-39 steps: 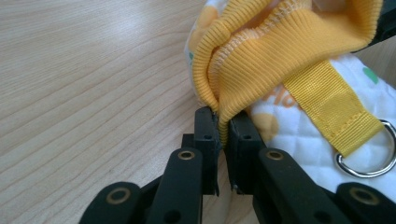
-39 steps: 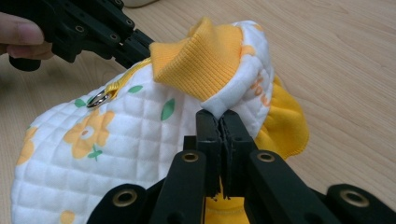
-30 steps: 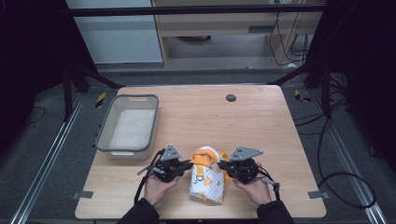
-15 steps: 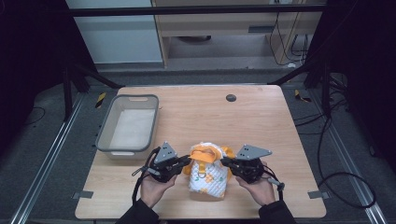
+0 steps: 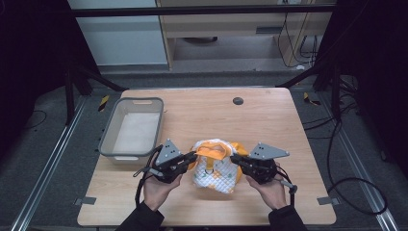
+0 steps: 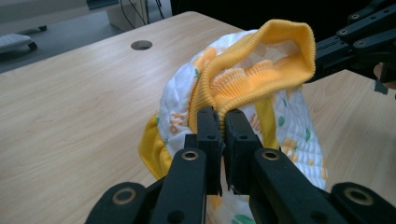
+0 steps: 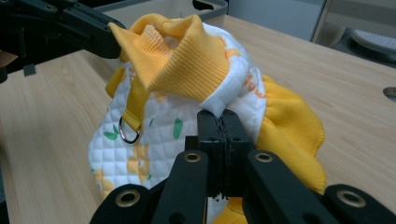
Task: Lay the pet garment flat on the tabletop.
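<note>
Your high view is unevenly lit: the wooden table sits in soft, even overhead light, while the surroundings at the left and right edges fall off into near black. Shadows under the grey bin and your hands are faint and diffuse. The picture is soft, with little fine detail and no glare on the tabletop.

Your left gripper view is bright, with the yellow collar crisp and the far table hole slightly soft. The black jaws at the bottom read dark but sharp.

Your right gripper view is equally bright; the metal ring catches a small highlight, and the background blurs.
</note>
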Demonstrator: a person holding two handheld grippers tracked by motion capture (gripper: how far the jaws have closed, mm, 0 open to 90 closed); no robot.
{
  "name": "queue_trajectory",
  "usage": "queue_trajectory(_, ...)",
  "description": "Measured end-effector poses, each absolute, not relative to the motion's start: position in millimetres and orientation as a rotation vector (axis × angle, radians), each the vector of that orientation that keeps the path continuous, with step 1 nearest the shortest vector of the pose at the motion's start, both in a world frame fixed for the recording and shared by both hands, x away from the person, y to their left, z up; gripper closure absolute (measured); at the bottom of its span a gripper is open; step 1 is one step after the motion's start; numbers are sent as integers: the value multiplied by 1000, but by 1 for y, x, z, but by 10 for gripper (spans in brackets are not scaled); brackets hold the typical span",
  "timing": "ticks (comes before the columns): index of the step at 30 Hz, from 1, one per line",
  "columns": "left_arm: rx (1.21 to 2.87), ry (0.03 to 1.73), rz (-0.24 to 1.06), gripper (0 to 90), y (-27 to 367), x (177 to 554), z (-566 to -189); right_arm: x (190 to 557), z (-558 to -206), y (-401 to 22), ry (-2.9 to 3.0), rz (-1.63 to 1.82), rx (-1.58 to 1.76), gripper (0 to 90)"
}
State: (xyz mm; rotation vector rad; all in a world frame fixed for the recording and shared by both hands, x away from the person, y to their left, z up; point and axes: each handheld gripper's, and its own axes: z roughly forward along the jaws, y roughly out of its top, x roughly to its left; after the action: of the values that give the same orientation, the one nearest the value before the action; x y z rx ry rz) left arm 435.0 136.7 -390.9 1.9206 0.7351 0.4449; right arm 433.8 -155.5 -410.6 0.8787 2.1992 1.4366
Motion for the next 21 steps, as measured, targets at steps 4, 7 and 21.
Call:
queue_trajectory(4,1908,742,465,858,136,437,-386,436,-405,-155,2176,1456,881,888)
queue_trajectory(7,1895,743,489,858,136,438,-380,438,-400,-154,2152,1471,881,888)
queue_trajectory(21,1877,813,576,856,111,485,-360,482,-392,-155,2009,1425,995,883)
